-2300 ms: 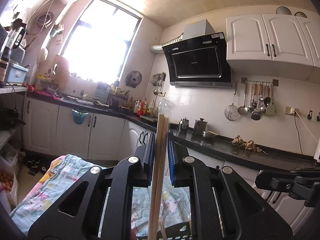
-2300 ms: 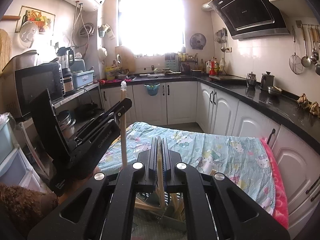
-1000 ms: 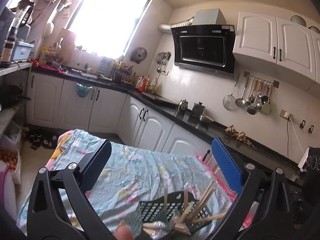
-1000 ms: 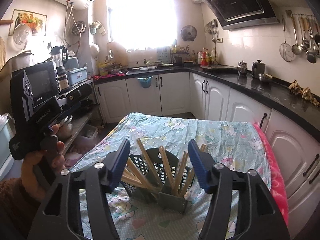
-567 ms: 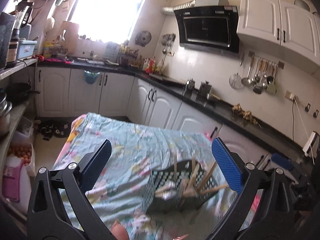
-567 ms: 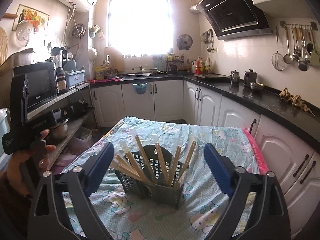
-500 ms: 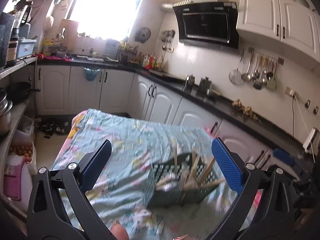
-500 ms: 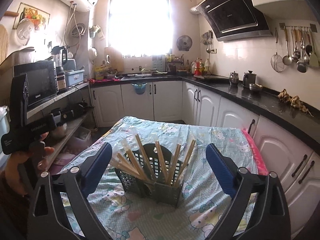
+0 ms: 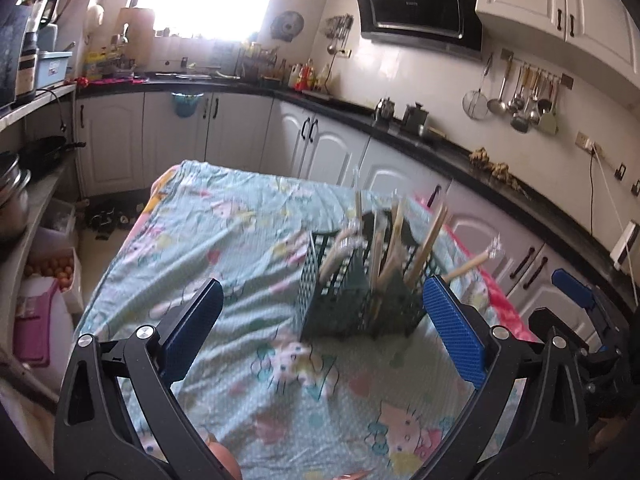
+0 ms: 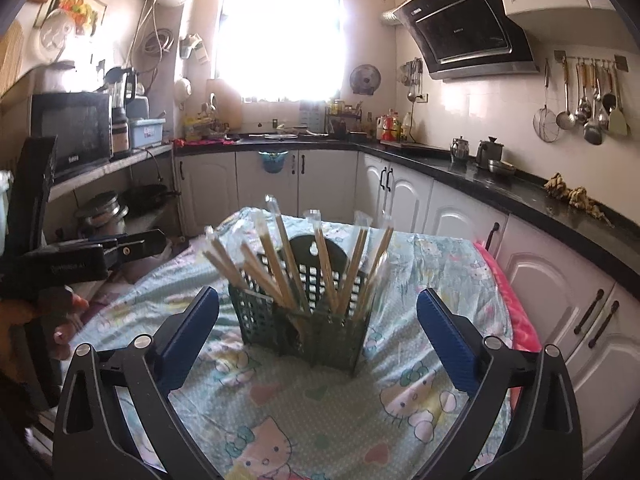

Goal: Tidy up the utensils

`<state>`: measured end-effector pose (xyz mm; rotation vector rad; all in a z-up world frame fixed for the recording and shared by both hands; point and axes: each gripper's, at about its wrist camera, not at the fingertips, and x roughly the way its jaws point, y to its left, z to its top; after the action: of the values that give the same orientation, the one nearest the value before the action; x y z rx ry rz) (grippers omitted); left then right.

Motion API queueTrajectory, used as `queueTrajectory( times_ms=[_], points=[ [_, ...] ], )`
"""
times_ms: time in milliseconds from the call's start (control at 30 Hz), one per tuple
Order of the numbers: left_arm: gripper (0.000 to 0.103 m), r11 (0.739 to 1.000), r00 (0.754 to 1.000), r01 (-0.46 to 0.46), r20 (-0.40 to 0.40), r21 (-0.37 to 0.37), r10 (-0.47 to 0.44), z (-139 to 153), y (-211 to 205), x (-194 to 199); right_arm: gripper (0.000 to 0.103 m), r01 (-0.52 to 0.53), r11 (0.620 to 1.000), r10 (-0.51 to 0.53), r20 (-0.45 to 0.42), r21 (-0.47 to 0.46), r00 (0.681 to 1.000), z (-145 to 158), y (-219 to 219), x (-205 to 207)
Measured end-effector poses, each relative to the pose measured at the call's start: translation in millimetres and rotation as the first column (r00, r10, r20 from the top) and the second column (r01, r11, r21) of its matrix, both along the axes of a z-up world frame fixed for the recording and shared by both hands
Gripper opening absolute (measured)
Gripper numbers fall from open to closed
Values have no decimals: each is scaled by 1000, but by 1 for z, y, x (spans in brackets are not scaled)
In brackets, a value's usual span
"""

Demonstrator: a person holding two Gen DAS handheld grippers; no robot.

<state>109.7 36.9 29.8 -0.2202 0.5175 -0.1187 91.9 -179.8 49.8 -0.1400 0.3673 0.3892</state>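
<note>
A table [image 10: 420,264] draped in a turquoise cartoon-cat cloth [image 10: 328,408] carries a dark green mesh utensil basket [image 10: 304,320] near its middle, with wrapped wooden chopsticks [image 10: 280,256] fanning upward out of it. On the near side of the basket, the right claw [image 10: 318,326] and the left claw [image 9: 322,326] each stand spread wide apart with nothing between the blue pads, clear of the basket.
</note>
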Motion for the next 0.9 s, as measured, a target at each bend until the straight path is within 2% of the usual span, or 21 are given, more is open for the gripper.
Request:
queueTrajectory(
  times_ms=[167, 300, 367, 633, 900],
  points=[
    [92, 999, 1000, 10, -16, 31, -10, -18, -9, -10, 96, 25, 999, -24, 27, -40, 999, -23, 4, -10],
    [92, 999, 1000, 13, -11, 43, -12, -29, -15, -17, 96, 43, 998, -41, 40, -37, 998, -37, 5, -15],
    [92, 998, 1000, 2, 16, 65, -3, -34, -19, -22, 96, 55, 998, -53, 46, -26, 998, -44, 4, -17],
    [92, 997, 992, -47, 118, 60, 40, -48, -22, -39, 96, 94, 994, -100, 137, 52, 985, -59, -11, -31],
    [92, 996, 984, -74, 165, 59, 63, -53, -22, -48, 97, 82, 991, -100, 172, 109, 980, -66, -16, -42]
  ],
)
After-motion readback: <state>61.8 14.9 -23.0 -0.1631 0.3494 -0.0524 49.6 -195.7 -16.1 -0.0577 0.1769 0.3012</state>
